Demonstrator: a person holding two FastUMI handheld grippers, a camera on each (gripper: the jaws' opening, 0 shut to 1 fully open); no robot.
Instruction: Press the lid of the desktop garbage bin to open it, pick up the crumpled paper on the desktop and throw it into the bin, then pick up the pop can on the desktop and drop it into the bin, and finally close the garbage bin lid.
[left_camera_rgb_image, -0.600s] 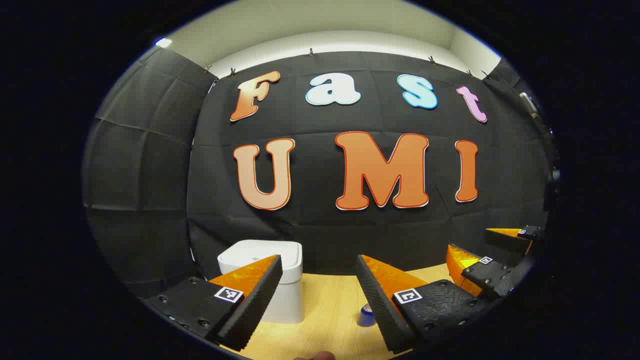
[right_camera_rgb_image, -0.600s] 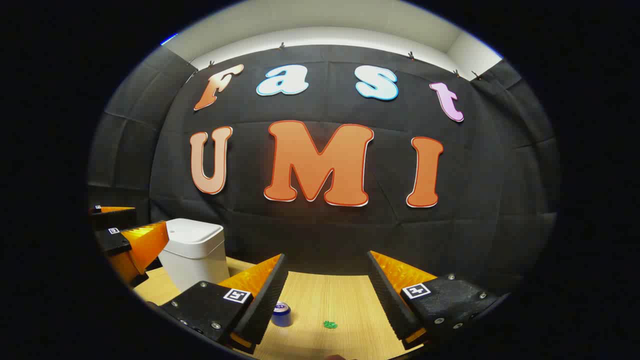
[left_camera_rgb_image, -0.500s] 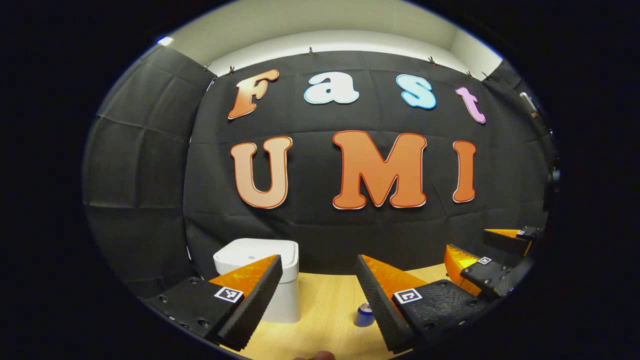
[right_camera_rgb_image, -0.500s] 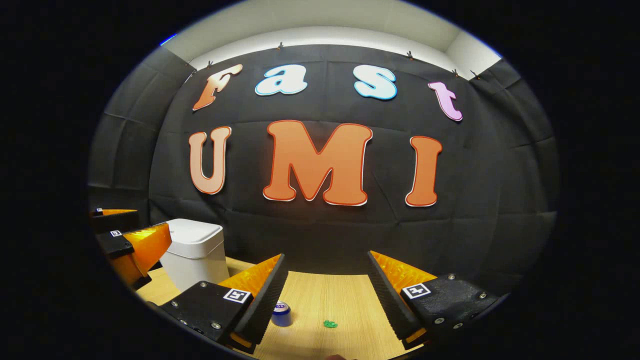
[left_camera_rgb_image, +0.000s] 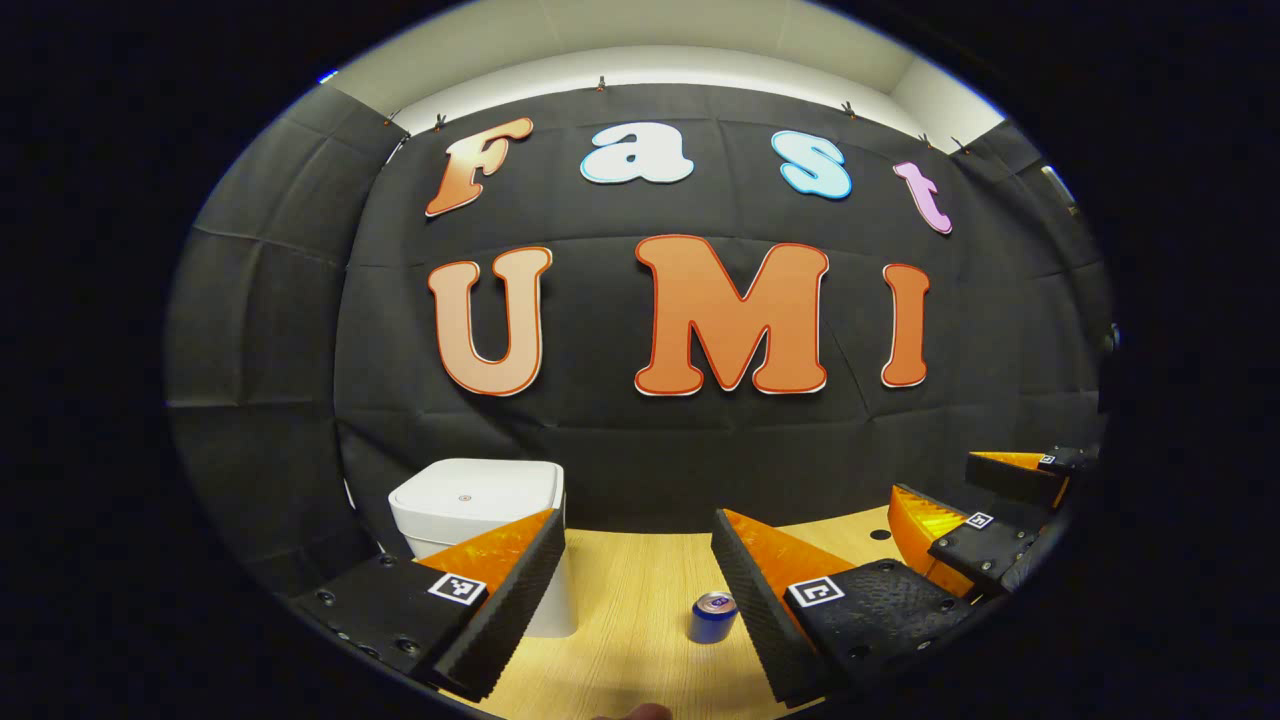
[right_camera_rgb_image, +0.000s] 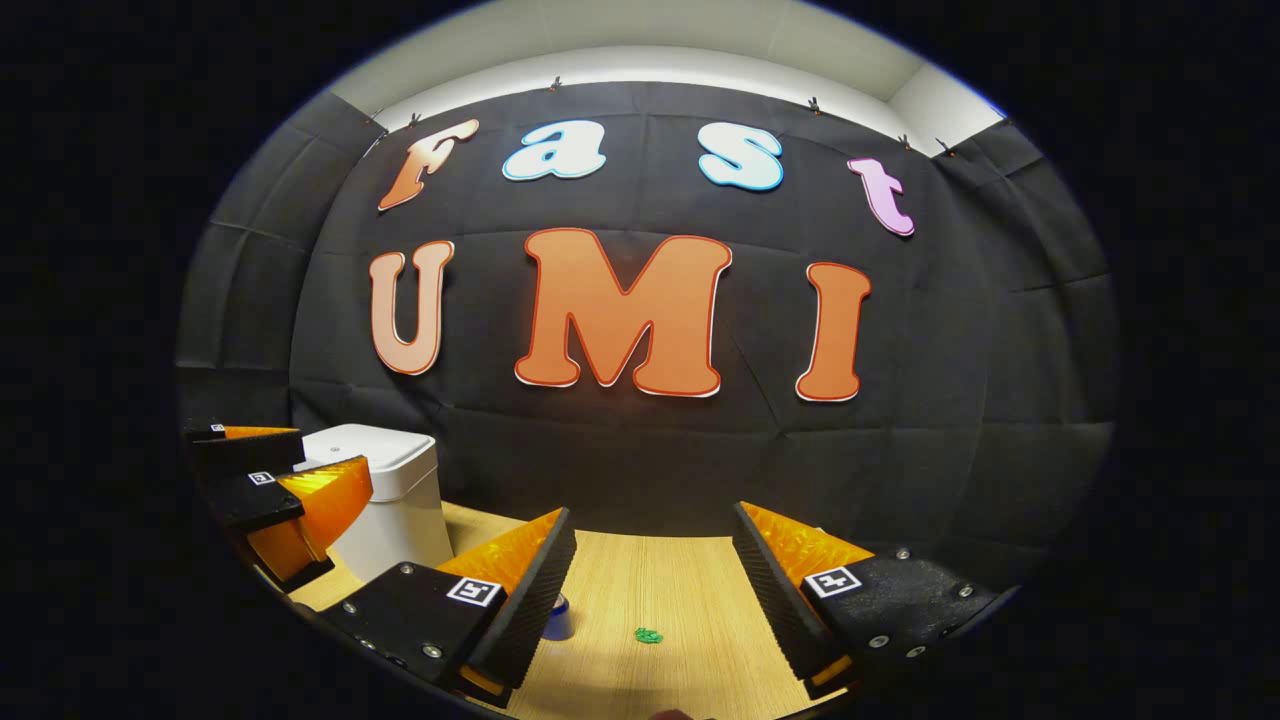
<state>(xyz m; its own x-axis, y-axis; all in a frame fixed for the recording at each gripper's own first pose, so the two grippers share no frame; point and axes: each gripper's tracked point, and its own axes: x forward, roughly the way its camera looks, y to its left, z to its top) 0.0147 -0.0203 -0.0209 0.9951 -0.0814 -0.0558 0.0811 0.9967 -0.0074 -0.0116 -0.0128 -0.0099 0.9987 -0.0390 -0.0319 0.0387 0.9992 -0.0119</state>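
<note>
A white desktop bin (left_camera_rgb_image: 478, 500) with its lid shut stands at the back left of the wooden table (left_camera_rgb_image: 630, 570), partly behind my left gripper's own left finger. A blue pop can (left_camera_rgb_image: 712, 617) stands upright between my left gripper's fingers, farther off on the table. My left gripper (left_camera_rgb_image: 638, 545) is open and holds nothing. In the right gripper view the bin (right_camera_rgb_image: 390, 490) is at the left, the can (right_camera_rgb_image: 558, 617) peeks from behind a finger, and a small green crumpled paper (right_camera_rgb_image: 648, 635) lies on the table. My right gripper (right_camera_rgb_image: 655, 540) is open and holds nothing.
The black cloth wall rises right behind the table. The right gripper (left_camera_rgb_image: 985, 500) shows at the right edge of the left gripper view. The left gripper (right_camera_rgb_image: 275, 485) shows at the left edge of the right gripper view, in front of the bin. A small dark spot (left_camera_rgb_image: 880, 535) marks the table.
Both grippers have risen or tipped slightly, so more table shows. The left gripper has shifted right and forward; the can now shows clear of its right finger. Both stay open.
</note>
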